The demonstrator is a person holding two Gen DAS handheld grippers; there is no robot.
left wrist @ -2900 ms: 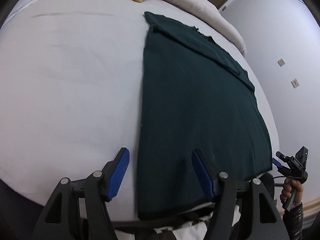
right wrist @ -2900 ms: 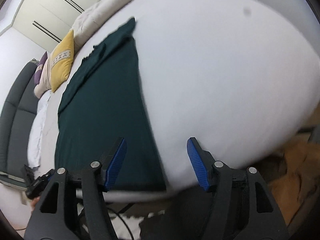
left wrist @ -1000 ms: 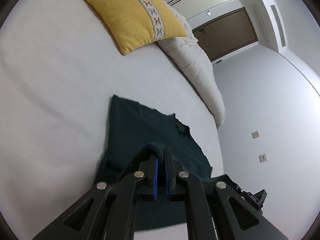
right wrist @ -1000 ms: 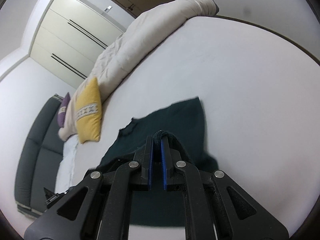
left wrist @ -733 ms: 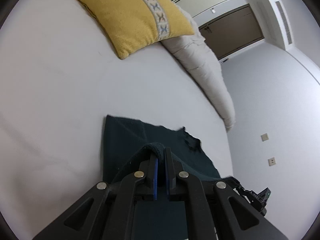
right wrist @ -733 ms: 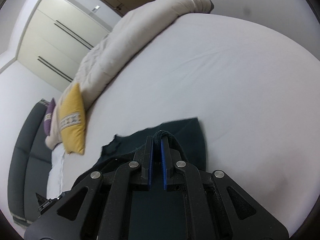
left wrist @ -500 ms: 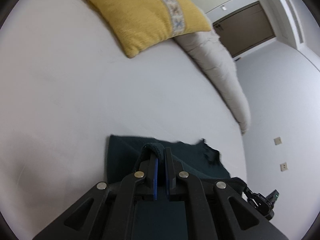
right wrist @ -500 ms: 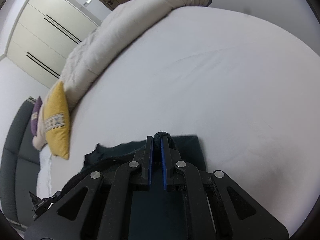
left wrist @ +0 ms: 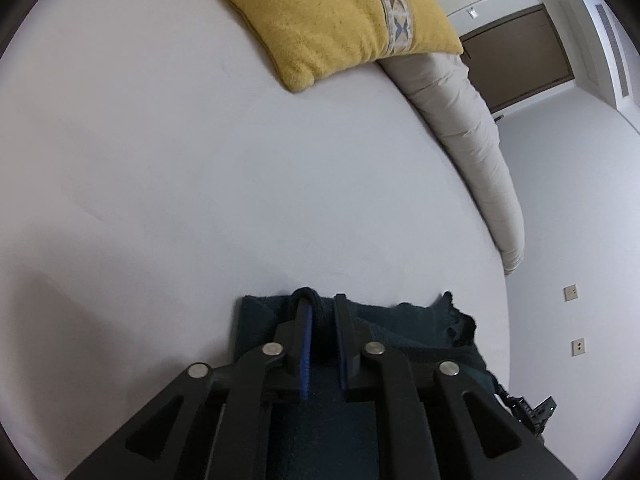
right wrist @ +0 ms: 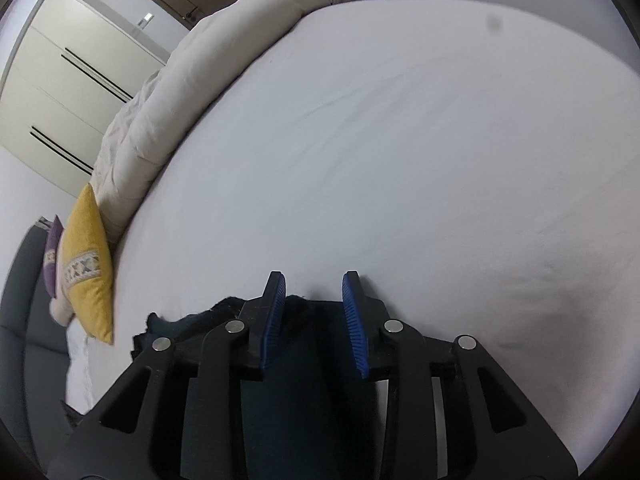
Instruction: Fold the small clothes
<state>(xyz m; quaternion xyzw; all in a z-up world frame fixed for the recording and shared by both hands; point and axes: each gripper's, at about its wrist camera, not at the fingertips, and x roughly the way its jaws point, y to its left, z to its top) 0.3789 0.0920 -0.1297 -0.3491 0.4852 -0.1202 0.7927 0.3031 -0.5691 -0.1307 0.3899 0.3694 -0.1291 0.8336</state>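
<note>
A white bed is seen, with a yellow cushion and beige duvet. A brown door, white wardrobe and grey sofa are seen beyond.

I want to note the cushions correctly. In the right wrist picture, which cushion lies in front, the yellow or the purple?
The yellow cushion, with its patterned band, lies in front; the purple cushion shows only as a strip behind it.

The folded garment lies on the bed, toward its near edge. A cushion lies on the bed beyond it, toward the far edge, and a rolled duvet runs along the bed's side next to the cushion. A wardrobe stands behind the duvet.
</note>
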